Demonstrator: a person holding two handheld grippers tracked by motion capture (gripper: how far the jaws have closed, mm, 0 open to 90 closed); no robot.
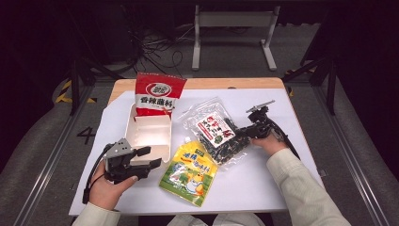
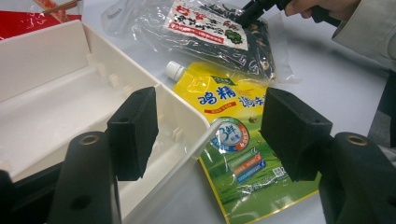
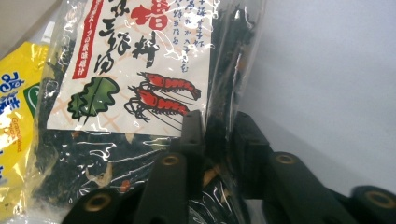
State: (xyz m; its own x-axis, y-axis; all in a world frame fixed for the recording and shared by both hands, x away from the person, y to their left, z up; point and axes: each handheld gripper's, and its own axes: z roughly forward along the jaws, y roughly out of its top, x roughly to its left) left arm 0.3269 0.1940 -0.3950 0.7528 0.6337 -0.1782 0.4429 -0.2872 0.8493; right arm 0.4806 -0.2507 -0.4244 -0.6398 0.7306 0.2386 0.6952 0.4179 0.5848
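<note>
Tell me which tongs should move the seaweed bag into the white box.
Right. The right tongs are already pinched on the seaweed bag's edge, while the left tongs are open at the white box's near corner.

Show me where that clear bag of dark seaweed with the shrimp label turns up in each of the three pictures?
High view: the seaweed bag lies right of centre, its right edge at the right hand-held gripper.
Left gripper view: top centre, far off.
Right gripper view: up close, pinched between the jaws.
Shared landmark: the yellow spouted pouch beside it, also seen in the left gripper view and the right gripper view.
</note>
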